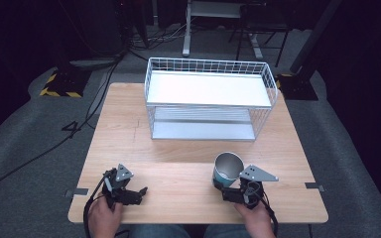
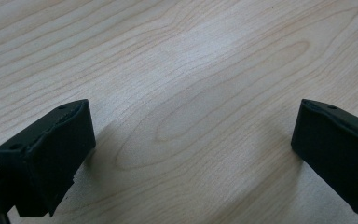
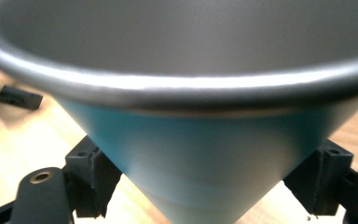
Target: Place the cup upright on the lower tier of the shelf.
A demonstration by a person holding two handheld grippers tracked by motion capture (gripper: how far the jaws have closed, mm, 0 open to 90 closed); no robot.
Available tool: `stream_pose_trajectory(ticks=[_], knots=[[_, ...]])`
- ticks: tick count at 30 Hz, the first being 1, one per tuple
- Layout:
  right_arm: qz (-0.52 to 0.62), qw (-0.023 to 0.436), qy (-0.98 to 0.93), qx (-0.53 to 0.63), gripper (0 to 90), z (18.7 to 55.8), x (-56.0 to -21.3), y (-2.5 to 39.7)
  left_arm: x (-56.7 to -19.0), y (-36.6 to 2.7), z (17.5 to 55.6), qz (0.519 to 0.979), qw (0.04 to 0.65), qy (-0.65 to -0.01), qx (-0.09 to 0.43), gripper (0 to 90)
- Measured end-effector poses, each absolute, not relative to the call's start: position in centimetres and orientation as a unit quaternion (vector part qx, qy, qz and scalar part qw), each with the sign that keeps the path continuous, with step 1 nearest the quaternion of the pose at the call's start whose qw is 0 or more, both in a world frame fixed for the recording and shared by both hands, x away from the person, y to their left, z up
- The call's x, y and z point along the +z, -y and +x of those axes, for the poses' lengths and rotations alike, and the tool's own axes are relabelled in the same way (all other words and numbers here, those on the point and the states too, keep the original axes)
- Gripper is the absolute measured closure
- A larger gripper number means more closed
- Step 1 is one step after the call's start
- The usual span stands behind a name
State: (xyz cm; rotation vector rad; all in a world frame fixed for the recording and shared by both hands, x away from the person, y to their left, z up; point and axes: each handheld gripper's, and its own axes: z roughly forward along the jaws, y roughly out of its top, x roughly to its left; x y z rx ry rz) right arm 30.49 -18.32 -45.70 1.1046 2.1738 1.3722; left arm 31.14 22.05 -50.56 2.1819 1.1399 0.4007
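Right gripper (image 1: 233,191) clamped on teal metal cup (image 1: 226,169), near table (image 1: 178,148) front edge.
Left gripper (image 1: 129,193) jaws spread, idle. Likely next: carry cup to wire rack (image 1: 208,99), keep upright.

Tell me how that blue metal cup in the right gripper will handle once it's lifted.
The cup looks like thin metal, so it is probably stiff and light. Its smooth outer wall tapers toward the base, where the right gripper clamps it, so it may slip. It is wider at the rim and tilted, so it could tip easily when set down.
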Motion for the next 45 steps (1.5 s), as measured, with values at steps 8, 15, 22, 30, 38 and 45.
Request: stream_pose_trajectory(ticks=[8,15,22,30,38,45], knots=[[0.393,0.180,-0.765,0.478,21.6,32.9,-44.8,17.7,-50.6,-22.0,31.1,0.829,0.318,-0.434,0.153,0.0],[0.393,0.194,-0.764,0.473,21.6,35.0,-44.0,17.0,-50.6,-22.0,31.1,0.829,0.318,-0.434,0.153,0.0],[0.394,0.216,-0.763,0.465,21.6,37.8,-43.0,15.9,-50.6,-22.0,31.2,0.828,0.319,-0.434,0.154,0.0],[0.408,0.221,-0.755,0.464,21.6,40.3,-42.7,15.0,-50.6,-22.0,31.2,0.827,0.320,-0.435,0.153,0.0],[0.423,0.214,-0.751,0.460,21.6,42.5,-43.6,14.5,-50.6,-22.0,31.2,0.828,0.320,-0.434,0.154,0.0],[0.423,0.214,-0.747,0.465,21.6,44.4,-44.6,13.4,-50.6,-22.0,31.2,0.827,0.321,-0.434,0.154,0.0]])
